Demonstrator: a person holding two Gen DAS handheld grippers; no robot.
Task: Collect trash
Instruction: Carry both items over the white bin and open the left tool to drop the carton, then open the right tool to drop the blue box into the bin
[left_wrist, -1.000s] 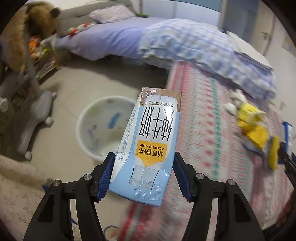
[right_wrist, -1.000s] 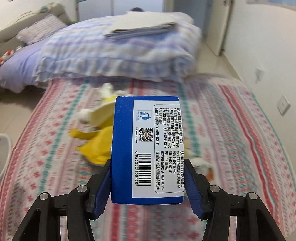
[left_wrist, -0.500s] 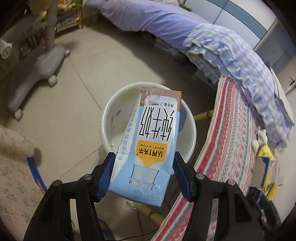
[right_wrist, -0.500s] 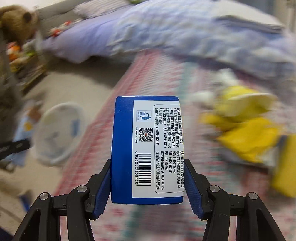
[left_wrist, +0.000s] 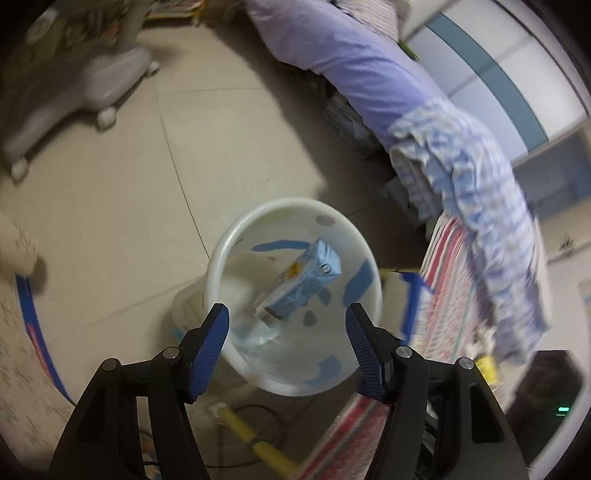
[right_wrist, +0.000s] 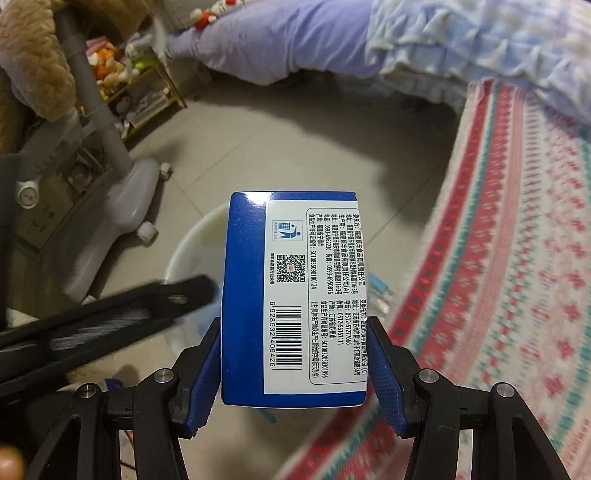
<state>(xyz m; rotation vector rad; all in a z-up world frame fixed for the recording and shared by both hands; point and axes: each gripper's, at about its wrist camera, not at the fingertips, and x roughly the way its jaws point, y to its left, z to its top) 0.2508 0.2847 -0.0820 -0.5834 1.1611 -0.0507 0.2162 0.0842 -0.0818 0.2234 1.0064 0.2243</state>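
In the left wrist view my left gripper (left_wrist: 288, 325) is open and empty, right above a white bin (left_wrist: 221, 266) on the floor. A light blue milk carton (left_wrist: 301, 282) lies tilted inside the bin. In the right wrist view my right gripper (right_wrist: 293, 354) is shut on a dark blue box (right_wrist: 291, 295) with a white label and barcode, held above the same white bin (right_wrist: 192, 240), which the box mostly hides. The left gripper's black arm (right_wrist: 110, 317) crosses the left of that view.
A bed with a red patterned blanket (right_wrist: 517, 258) runs along the right, its edge next to the bin. A grey wheeled chair base (right_wrist: 122, 206) stands left on the tiled floor. A purple duvet (left_wrist: 351, 59) lies behind. Yellow trash (left_wrist: 487, 365) lies on the bed.
My left gripper opened and the milk carton dropped into the white bin. My right gripper swung left with the blue box, from over the bed to over the bin.
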